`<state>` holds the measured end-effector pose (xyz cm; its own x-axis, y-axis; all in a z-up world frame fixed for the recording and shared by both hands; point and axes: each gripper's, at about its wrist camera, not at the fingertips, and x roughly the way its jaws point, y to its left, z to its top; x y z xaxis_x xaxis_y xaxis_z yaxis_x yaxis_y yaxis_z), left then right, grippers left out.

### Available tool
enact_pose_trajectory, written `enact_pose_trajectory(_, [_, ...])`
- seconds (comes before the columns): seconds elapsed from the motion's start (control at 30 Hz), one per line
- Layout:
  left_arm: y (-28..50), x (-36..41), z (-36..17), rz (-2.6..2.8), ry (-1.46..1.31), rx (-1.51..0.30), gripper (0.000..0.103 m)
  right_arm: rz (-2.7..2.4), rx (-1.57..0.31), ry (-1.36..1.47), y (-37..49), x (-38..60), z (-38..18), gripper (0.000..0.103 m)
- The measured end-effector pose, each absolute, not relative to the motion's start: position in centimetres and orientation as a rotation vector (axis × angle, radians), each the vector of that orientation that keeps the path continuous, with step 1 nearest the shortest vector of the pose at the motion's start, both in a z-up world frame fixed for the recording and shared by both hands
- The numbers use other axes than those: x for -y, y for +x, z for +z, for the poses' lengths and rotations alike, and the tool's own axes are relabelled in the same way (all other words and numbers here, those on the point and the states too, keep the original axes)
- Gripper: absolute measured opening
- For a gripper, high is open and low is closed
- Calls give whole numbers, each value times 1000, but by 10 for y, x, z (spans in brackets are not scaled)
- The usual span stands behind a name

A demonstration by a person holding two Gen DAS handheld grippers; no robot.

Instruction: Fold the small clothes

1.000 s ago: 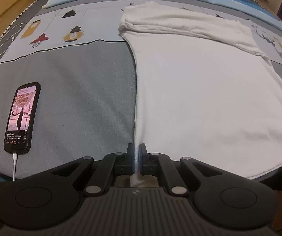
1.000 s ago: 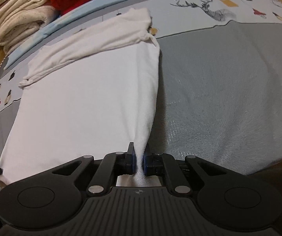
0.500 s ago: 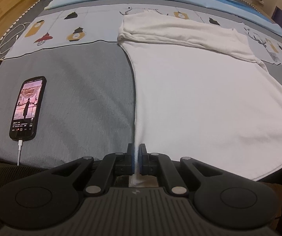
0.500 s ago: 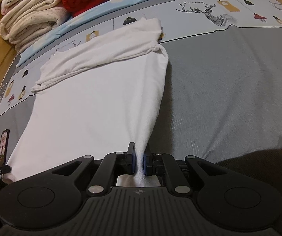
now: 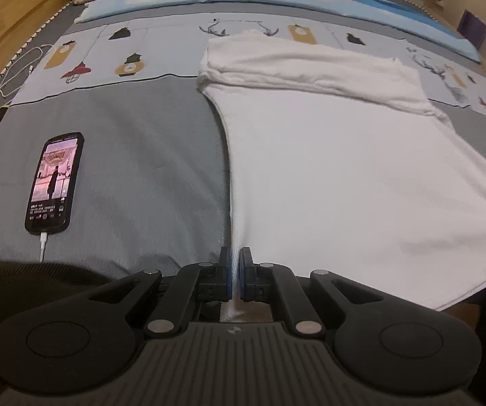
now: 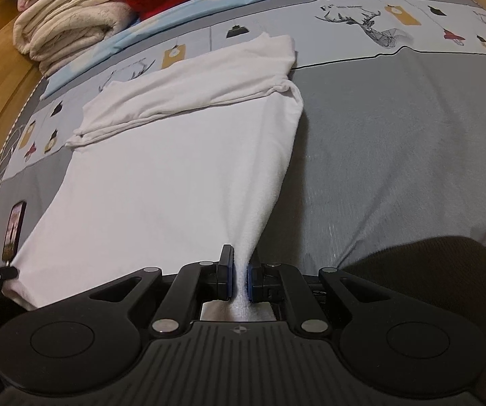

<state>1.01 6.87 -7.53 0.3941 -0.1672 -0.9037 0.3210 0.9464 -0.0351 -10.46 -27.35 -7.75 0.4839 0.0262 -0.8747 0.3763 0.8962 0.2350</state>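
Left view: my left gripper (image 5: 235, 270) has its fingers pinched shut on the near corner of the white shirt (image 5: 344, 176), which runs away up the bed (image 5: 134, 169) toward its folded far end, upper centre. Right view: my right gripper (image 6: 240, 275) clamps the other near corner, cloth stretching up-left; the fold goes forward.

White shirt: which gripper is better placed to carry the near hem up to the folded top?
Neither alone. Left gripper and right gripper each pinch a near corner of the white shirt; move both together.
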Motion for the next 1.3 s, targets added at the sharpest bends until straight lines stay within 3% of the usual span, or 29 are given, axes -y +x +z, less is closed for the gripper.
enact_pose_trajectory(0.2, [-11,-75,-64,-350,164,-1157,4,-201,-1082,474,-126,273,-73,7])
enact_pose_trajectory(0.47, [36,-64,-76,-354,151,-1269,4,-180,-1145,544,-90,298,-83,7])
enact_pose_trajectory(0.67, [130,-40,-85,-335,99,-1323,3,-170,-1191,590,1,347,-94,7])
enact_pose_trajectory(0.87, [276,-1,-70,-225,68,-1156,5,-201,-1099,647,132,409,-96,8])
enact_pose_trajectory(0.9, [303,5,-73,-184,53,-1118,15,-241,-1088,648,153,419,-102,13])
enact_pose_trajectory(0.93, [328,11,-78,-153,66,-1072,28,-300,-1075,641,167,428,-108,29])
enact_pose_trajectory(0.97, [345,16,-83,-100,90,-1034,58,-353,-1052,640,176,435,-113,53])
enact_pose_trajectory(1.0, [360,15,-87,-27,98,-1007,71,-375,-1021,649,179,441,-115,59])
enact_pose_trajectory(1.13, [366,-11,-103,-130,10,-970,74,-298,-864,675,155,450,-120,59])
enact_pose_trajectory(1.3, [354,-27,-132,-214,18,-971,73,-351,-714,504,124,446,-125,57])
